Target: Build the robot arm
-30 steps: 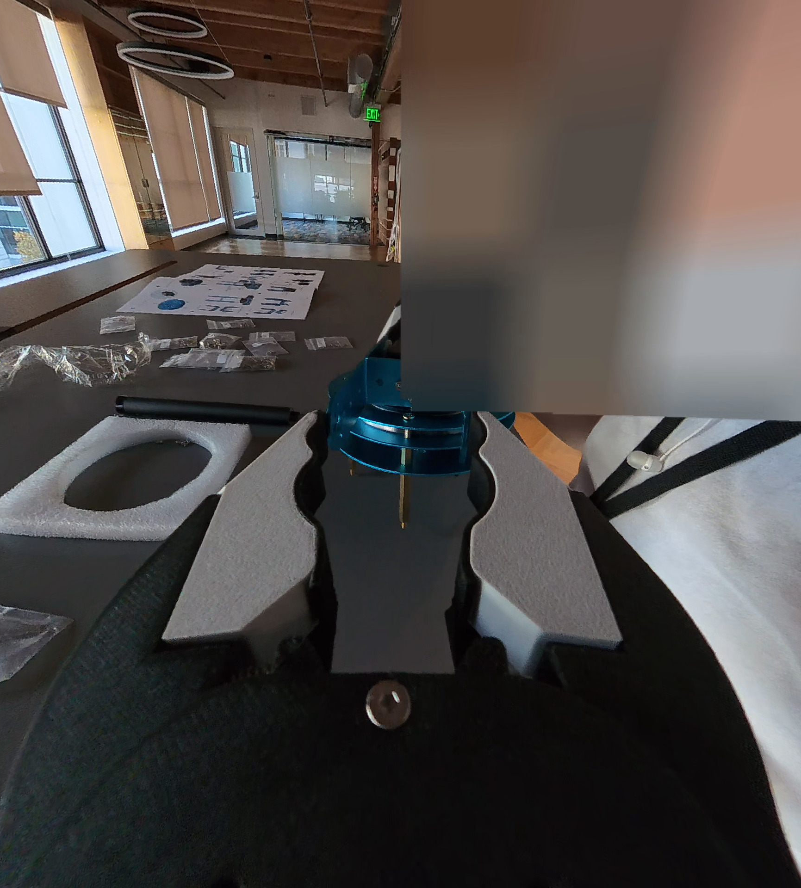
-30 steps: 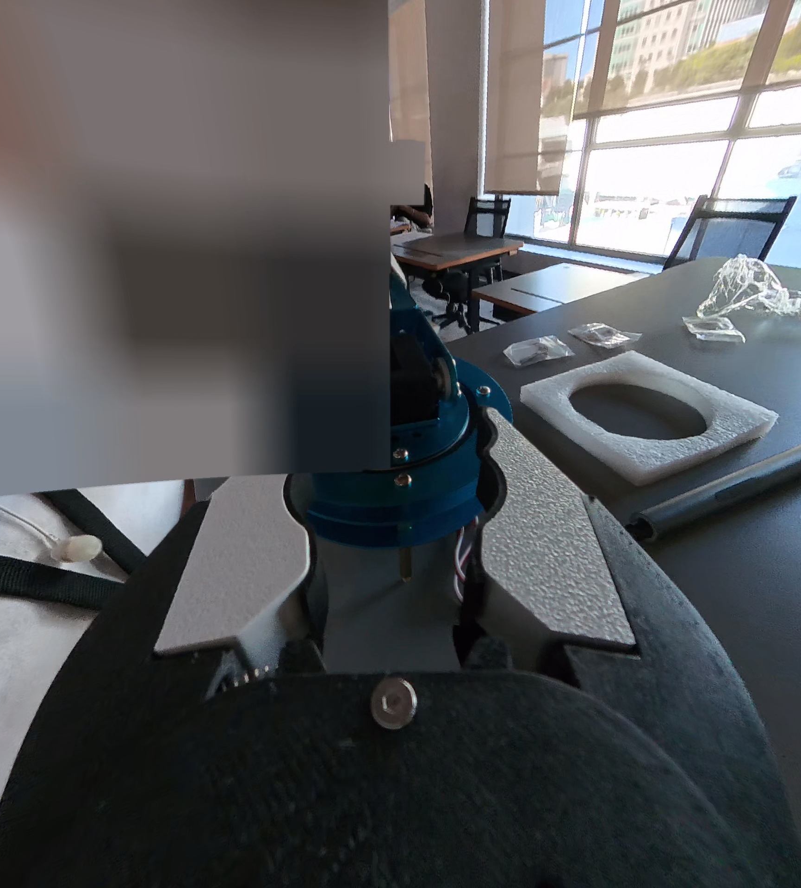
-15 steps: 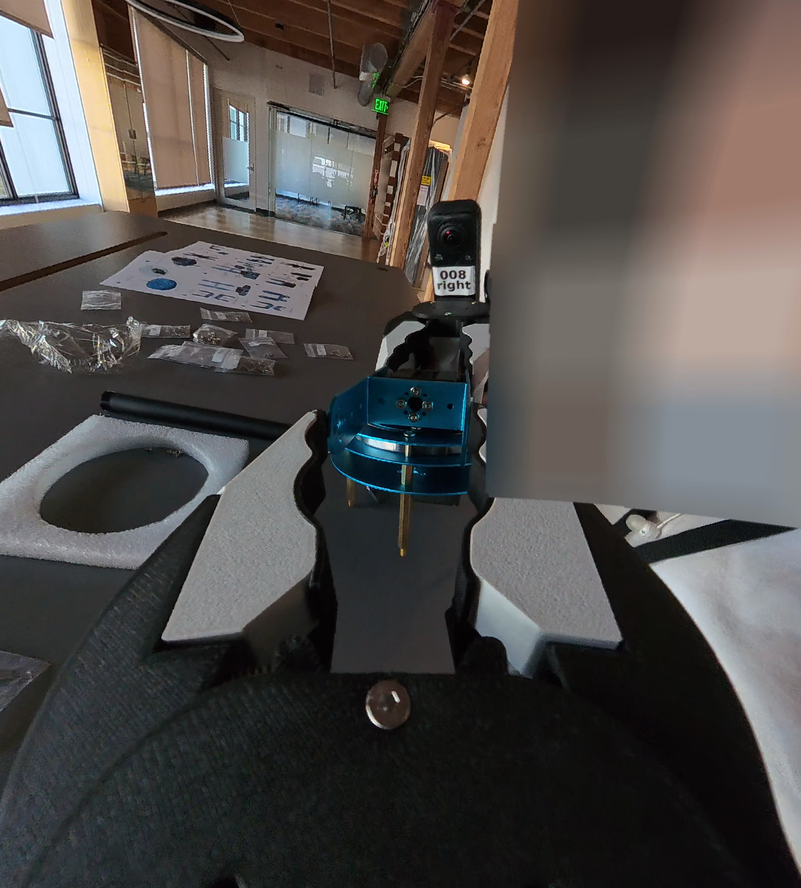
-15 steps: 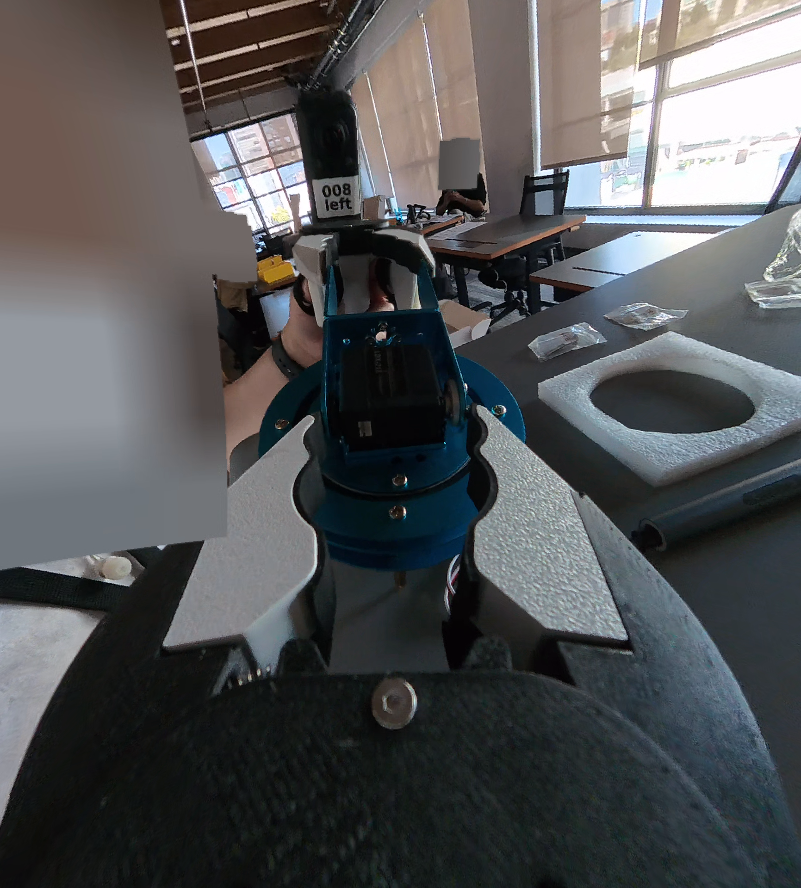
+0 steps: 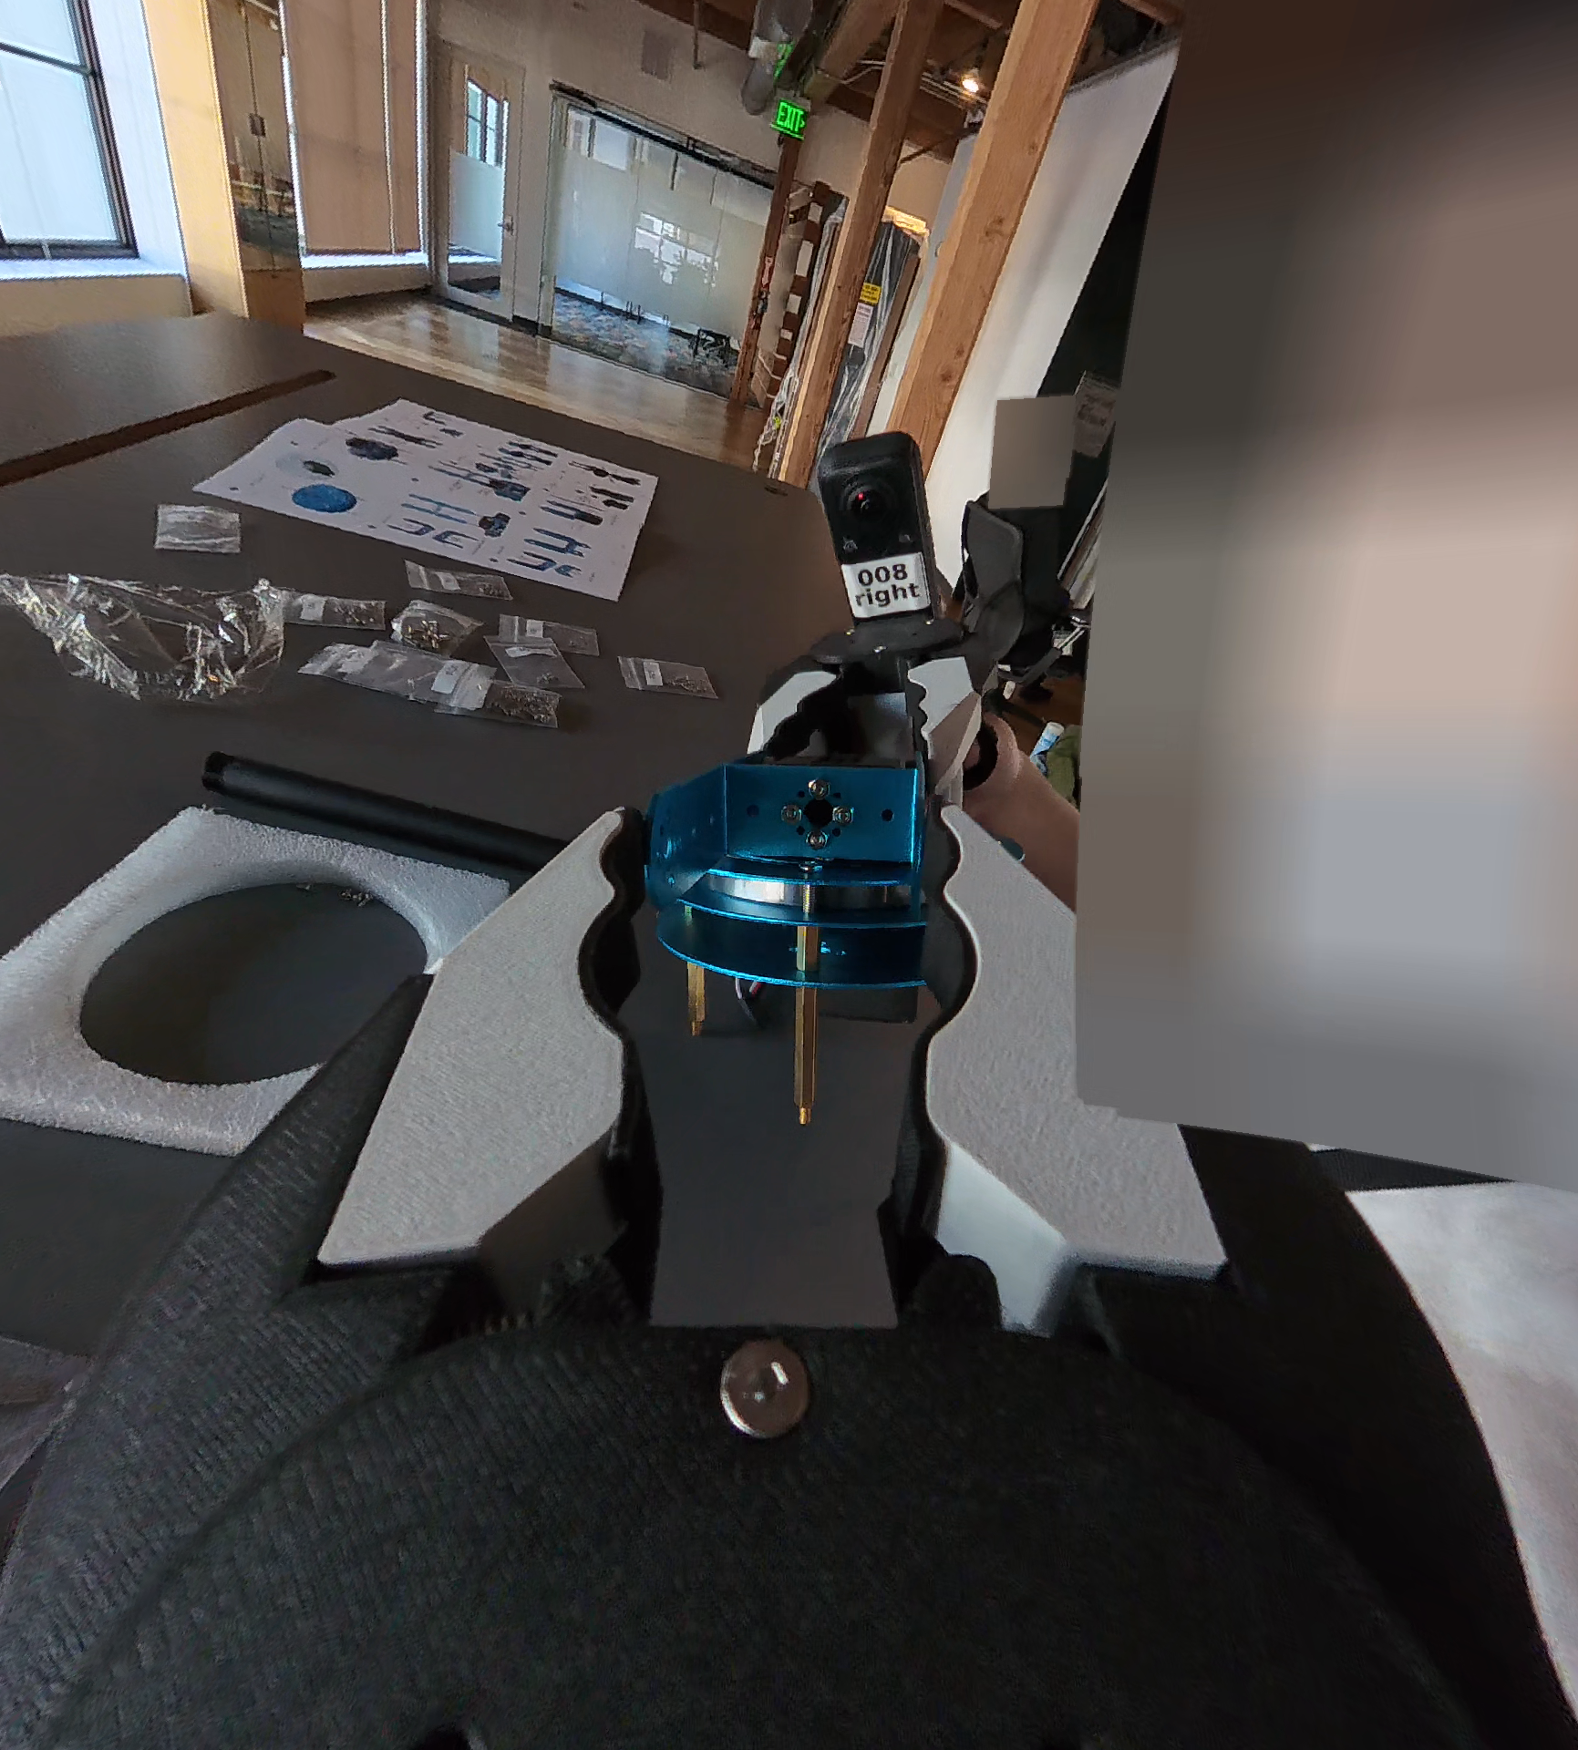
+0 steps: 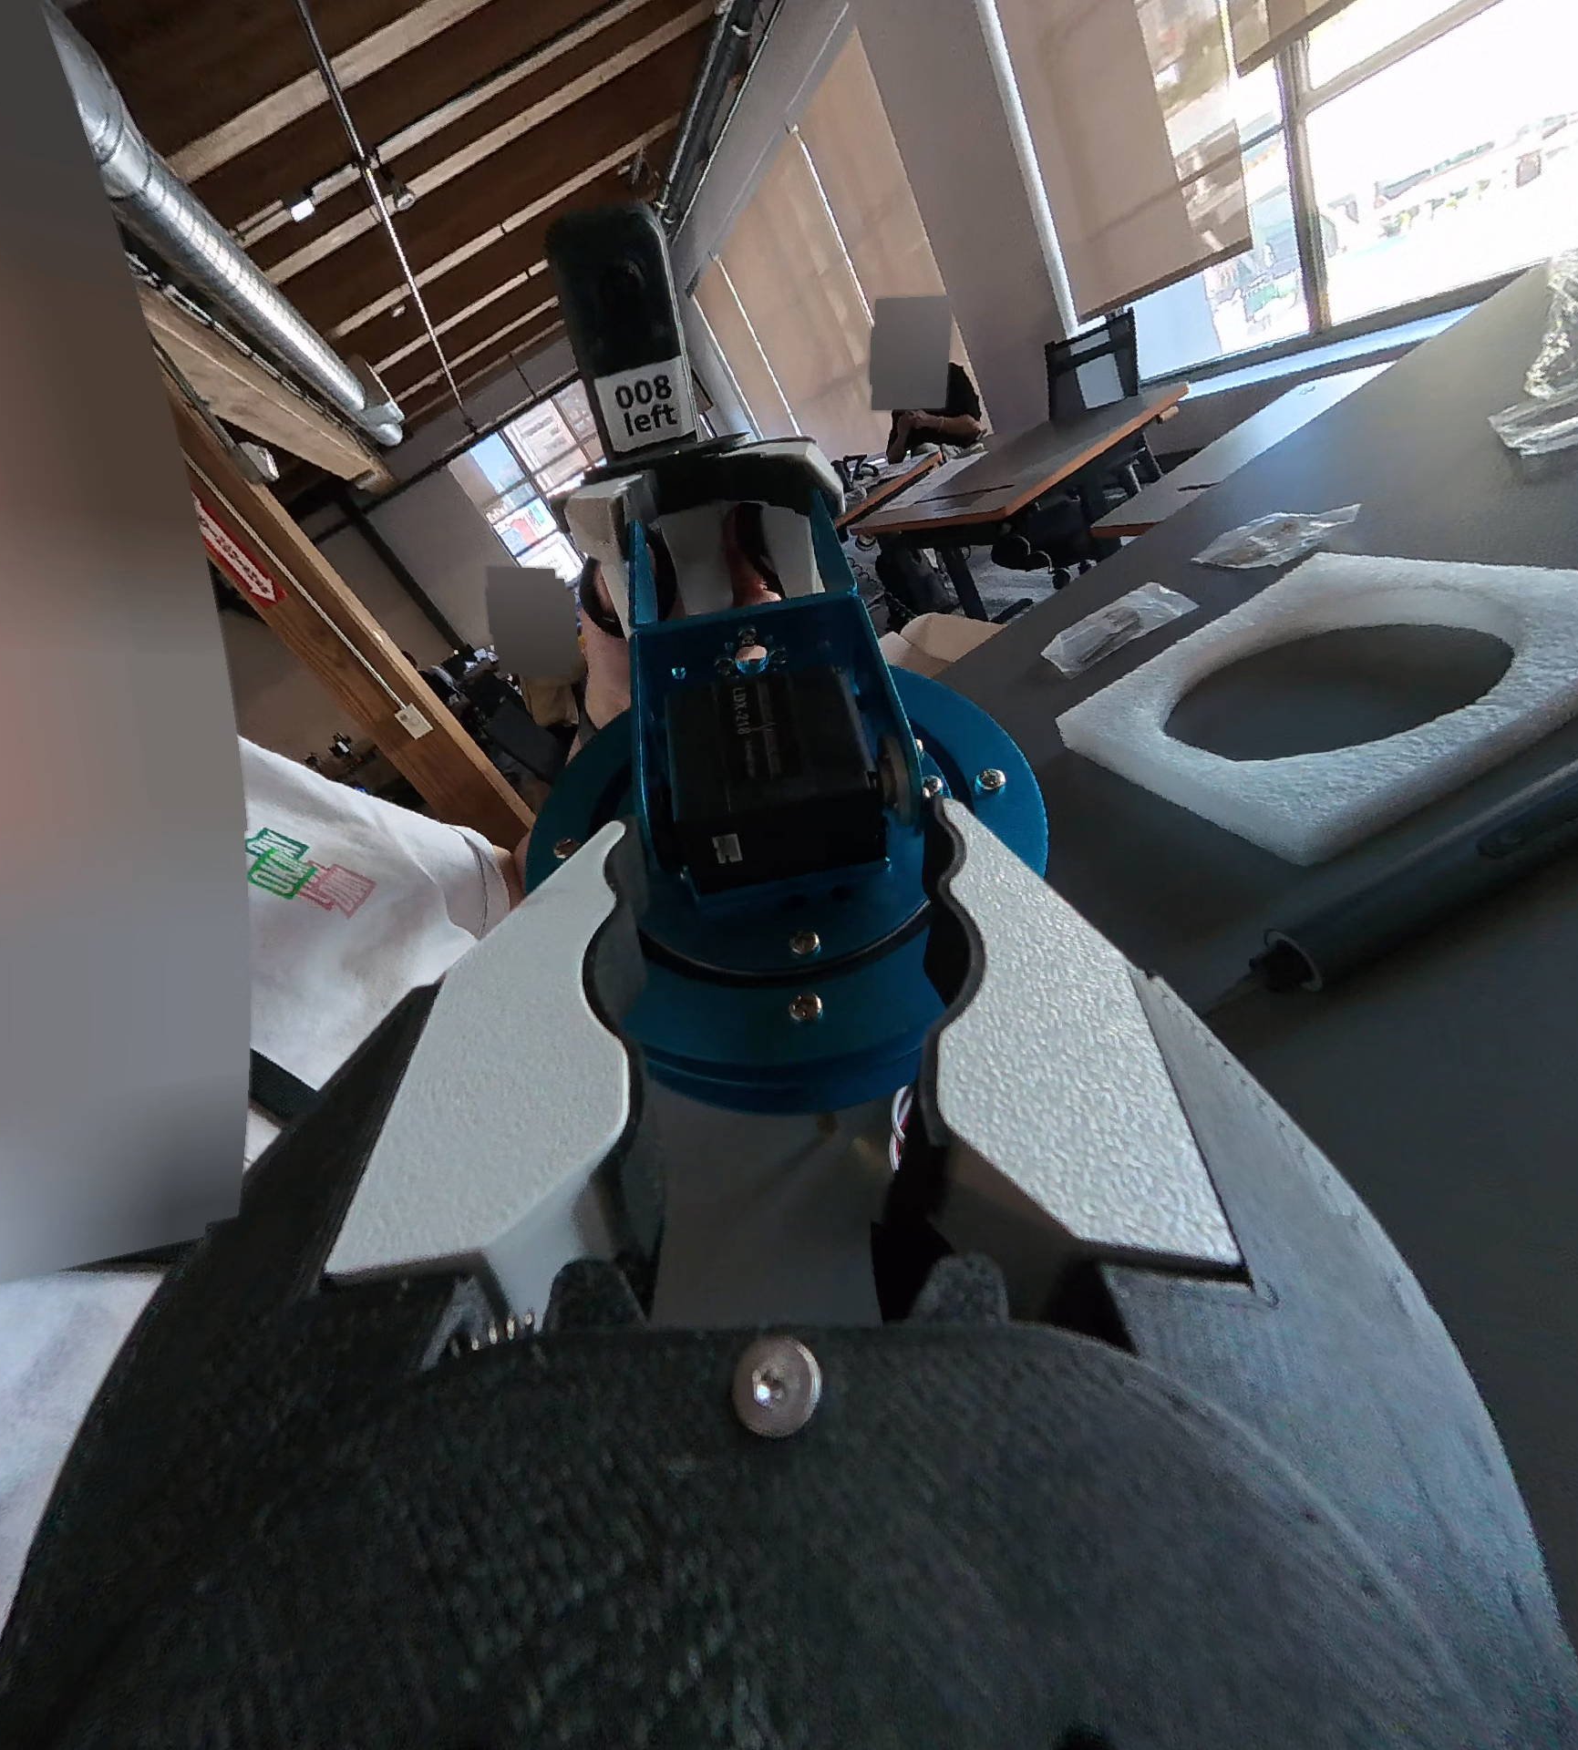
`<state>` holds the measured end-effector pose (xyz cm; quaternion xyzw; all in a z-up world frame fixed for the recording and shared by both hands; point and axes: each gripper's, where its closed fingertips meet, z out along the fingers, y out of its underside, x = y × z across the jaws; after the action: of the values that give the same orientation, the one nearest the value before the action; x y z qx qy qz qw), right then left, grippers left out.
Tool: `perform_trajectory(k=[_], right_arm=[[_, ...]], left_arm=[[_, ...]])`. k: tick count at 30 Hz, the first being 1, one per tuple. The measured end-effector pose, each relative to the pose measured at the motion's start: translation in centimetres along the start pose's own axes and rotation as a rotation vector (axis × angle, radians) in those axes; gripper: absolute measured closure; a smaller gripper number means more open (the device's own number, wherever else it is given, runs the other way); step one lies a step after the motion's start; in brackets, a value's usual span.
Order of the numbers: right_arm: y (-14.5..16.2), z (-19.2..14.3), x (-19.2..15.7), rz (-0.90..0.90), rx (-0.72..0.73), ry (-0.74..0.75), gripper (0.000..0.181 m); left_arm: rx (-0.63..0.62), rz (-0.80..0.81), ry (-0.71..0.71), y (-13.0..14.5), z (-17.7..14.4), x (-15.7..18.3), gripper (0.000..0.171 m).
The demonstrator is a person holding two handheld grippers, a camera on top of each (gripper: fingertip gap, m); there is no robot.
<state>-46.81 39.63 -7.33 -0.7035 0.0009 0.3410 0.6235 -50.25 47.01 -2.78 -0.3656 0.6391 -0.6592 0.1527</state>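
Both your left gripper [image 5: 780,885] and right gripper [image 6: 780,871] clamp the blue assembly [image 5: 789,876] mid-frame; uneven pulling could twist it loose.

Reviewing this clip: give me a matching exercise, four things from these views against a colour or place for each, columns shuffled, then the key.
Things:
1. metal base assembly
2. foam block
3. black rod
4. printed sheet

Descriptions:
A. white, with a round hole
B. lying just behind the foam
C. blue, gripped from both sides
D. flat at the table's far end

Pairs: 1-C, 2-A, 3-B, 4-D
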Motion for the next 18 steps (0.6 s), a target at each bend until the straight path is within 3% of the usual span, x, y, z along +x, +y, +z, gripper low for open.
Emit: perform_trajectory(k=[18], right_arm=[[-0.2,-0.6,1.3,0.126,0.017,0.001,0.124]], left_arm=[[0.041,-0.043,0.024,-0.2,1.5,-1.2,0.11]])
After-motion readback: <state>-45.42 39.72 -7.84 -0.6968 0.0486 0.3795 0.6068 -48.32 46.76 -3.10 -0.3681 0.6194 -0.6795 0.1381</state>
